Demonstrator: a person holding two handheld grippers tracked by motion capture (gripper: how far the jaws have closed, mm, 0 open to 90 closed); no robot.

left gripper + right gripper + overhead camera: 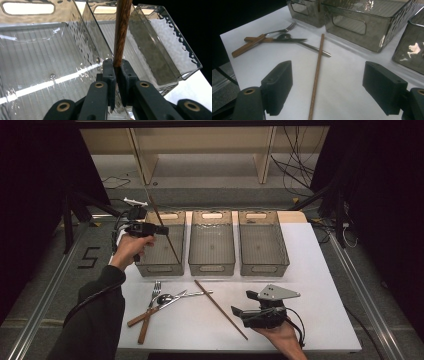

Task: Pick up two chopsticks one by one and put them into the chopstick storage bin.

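While right tongs [327, 91] gape, left tongs [116, 72] pinch a chopstick [121, 32] over left bin [150, 256].

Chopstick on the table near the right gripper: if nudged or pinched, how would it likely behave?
The chopstick looks thin, straight and wooden, so probably stiff and light. Apparently round, it may roll if nudged sideways. Lying flat on the table, it gives the open right gripper little height to pinch.

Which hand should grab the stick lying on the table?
The right. The right gripper is open, right by the chopstick on the table. The left gripper is busy holding another chopstick over the left bin.
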